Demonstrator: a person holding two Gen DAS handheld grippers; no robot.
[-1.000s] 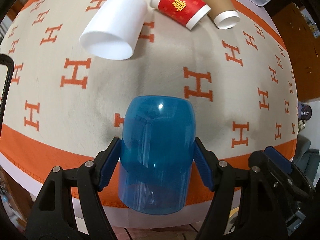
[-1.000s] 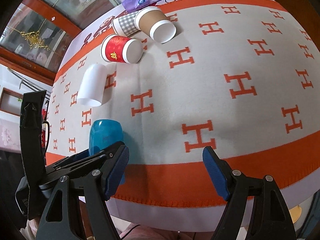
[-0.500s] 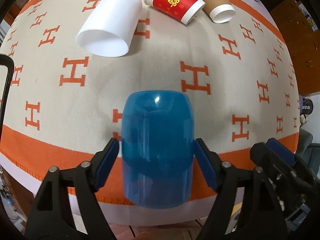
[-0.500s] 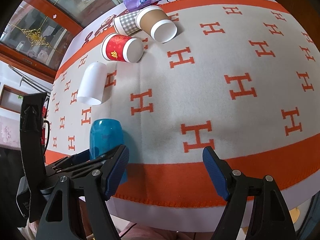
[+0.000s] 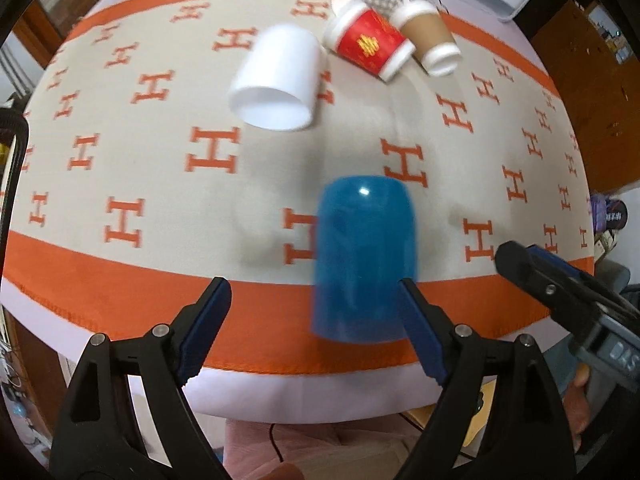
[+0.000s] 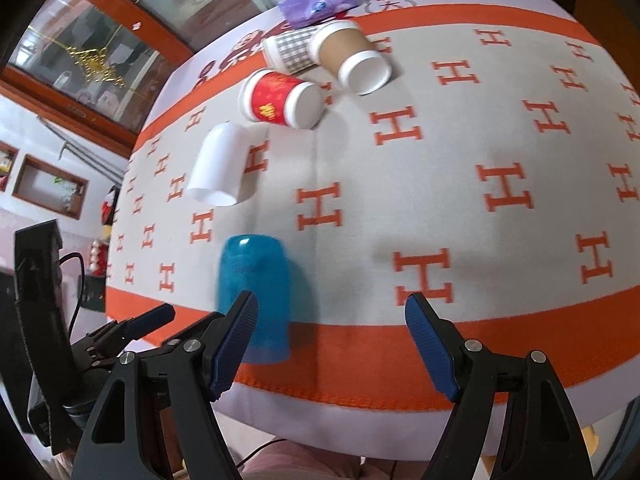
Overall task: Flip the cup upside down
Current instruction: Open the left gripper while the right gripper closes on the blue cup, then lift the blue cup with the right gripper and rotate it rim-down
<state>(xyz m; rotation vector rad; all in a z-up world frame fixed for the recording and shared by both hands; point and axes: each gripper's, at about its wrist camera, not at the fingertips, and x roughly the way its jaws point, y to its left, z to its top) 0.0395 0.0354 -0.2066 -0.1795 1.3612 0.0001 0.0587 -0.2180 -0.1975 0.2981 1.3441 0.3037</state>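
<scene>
1. Surface (image 5: pixel 248 184): covered with a cream cloth bearing orange H marks and an orange border; a wood-and-glass cabinet (image 6: pixel 92 40) stands behind it.
2. Left gripper (image 5: pixel 310 320): jaws spread wide, holding nothing. Its right pad overlaps the blue cup's lower edge in the left wrist view; contact cannot be told.
3. Right gripper (image 6: pixel 332 344): jaws wide apart, empty, at the near edge of the cloth.
4. Blue cup (image 5: pixel 364 256): translucent, standing with closed end up and open end down, on the cloth where the cream field meets the near orange border. Outline blurred.
5. White cup (image 5: pixel 278 80): on its side, mouth toward the camera, well behind the blue cup.
6. Red cup (image 5: pixel 368 46), brown cup (image 5: pixel 428 36), checked cup (image 6: pixel 290 52): lying clustered together near the far border.
</scene>
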